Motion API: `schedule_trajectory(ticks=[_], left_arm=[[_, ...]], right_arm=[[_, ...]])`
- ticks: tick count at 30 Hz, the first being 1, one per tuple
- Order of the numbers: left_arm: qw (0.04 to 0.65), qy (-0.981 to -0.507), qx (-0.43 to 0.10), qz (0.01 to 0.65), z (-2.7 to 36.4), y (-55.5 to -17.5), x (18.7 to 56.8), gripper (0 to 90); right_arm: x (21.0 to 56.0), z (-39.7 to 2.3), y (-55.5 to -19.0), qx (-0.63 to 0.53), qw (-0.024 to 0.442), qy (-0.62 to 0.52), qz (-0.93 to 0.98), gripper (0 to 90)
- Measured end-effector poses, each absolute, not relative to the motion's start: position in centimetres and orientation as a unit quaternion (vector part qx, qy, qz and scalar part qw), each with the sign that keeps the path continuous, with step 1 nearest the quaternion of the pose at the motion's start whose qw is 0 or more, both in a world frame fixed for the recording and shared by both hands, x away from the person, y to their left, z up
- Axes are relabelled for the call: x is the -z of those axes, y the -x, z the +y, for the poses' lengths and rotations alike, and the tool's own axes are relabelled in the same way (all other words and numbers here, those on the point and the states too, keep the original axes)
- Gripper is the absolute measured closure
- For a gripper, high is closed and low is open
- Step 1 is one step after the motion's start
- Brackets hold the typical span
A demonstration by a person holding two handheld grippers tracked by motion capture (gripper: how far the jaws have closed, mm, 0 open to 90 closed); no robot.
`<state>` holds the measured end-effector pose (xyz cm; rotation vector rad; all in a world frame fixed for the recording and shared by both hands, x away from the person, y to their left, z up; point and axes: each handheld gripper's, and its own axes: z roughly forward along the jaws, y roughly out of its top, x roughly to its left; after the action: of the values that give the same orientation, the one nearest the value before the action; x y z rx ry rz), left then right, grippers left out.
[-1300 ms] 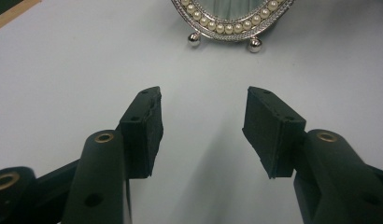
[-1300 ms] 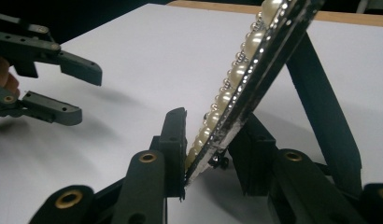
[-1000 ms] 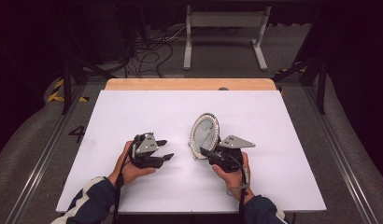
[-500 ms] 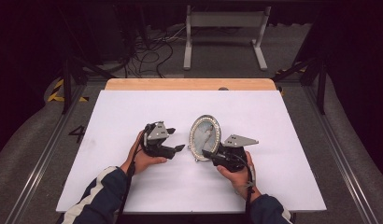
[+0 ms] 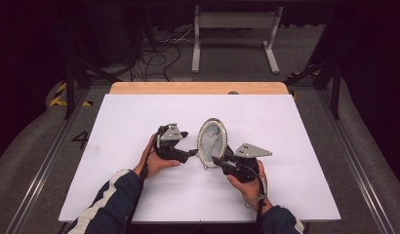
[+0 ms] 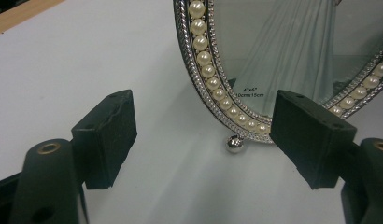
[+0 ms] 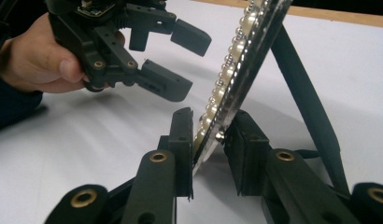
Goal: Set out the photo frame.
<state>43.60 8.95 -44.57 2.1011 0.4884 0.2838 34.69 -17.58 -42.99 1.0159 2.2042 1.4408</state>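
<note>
upright oval pearl-rimmed picture frame [image 5: 210,142]

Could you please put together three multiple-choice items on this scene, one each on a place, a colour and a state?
1. Where does the oval frame stand?
A. between the two hand-held grippers
B. on the floor
C. at the table's far left corner

2. What colour are the beads round the frame's rim?
A. red
B. pearl white
C. blue

3. How do the left hand-held gripper's jaws stand?
A. shut on the frame's top
B. shut on a cable
C. open, clear of the frame

Answers:
1. A: in the high view the frame stands on the white table between the left one and the right hand-held gripper.
2. B: the left gripper view shows a row of pearl-white beads.
3. C: its jaws have just been opening and stand apart beside the frame, while the right one grips the bottom edge.
</note>
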Motion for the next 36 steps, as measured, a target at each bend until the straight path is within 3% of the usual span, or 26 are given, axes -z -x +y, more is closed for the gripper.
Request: schedule_trajectory(ticks=[12, 23, 30, 36], left_arm=[[0.455, -0.863, -0.112, 0.189, 7.7, -44.0, 45.1, 22.4], [0.466, -0.864, -0.061, 0.179, 7.1, -45.8, 45.8, 12.2], [0.475, -0.865, -0.033, 0.157, 6.9, -45.6, 45.8, 17.4], [0.484, -0.86, -0.032, 0.157, 7.1, -45.5, 45.5, 22.4]], right_arm=[[43.1, -18.2, -35.8, -0.518, 0.137, -0.35, 0.768, 76.2], [42.9, -18.7, -36.6, -0.516, 0.109, -0.329, 0.783, 76.7], [42.8, -18.7, -36.7, -0.514, 0.109, -0.33, 0.784, 76.2], [42.6, -19.1, -36.2, -0.513, 0.121, -0.348, 0.775, 60.0]])
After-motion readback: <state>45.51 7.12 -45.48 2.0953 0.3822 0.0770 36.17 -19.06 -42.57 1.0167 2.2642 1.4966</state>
